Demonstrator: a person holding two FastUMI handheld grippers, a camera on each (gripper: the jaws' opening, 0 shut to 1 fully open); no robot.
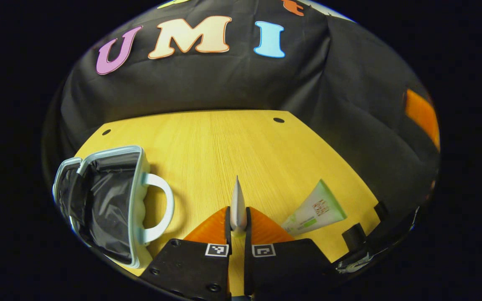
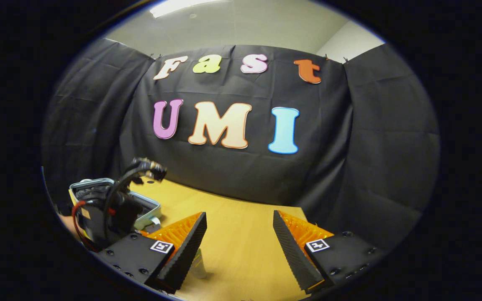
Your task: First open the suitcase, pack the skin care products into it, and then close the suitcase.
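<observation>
Clamping down at the bottom centre of the left gripper view, the left gripper (image 1: 237, 228) has its two fingers pressed together on a slim pale tube (image 1: 237, 205), which stands up between them with its flat crimped end pointing toward the top of the frame. So one skin care product is in hand and, by the look of it, on its way to be packed.

Just to the right of those fingers, in the lower right of the same view, a second tube (image 1: 316, 209), white with green, lies flat on the wooden table (image 1: 241, 142). That one is not yet picked up.

Over at the lower left of the frame sits the suitcase (image 1: 111, 205), a small pale blue case with its lid already swung open, a dark lining showing inside and its carry handle (image 1: 161, 209) looping out toward the gripper. Nothing can be made out lying in the lining, so the packing seems only just under way. Step one, the opening, is done.

Switching to the right gripper view: the right gripper (image 2: 239, 242) holds its fingers wide apart at the bottom of the frame, with nothing between them. Beneath its left-hand finger the pale tube's lower part (image 2: 198, 263) peeks out, and at the lower left the left gripper's body and cables (image 2: 111, 209) sit in front of the open suitcase (image 2: 149, 207).

Judging the score: opening complete, one tube gripped, one still on the table, and the closing of the lid left for last.
</observation>
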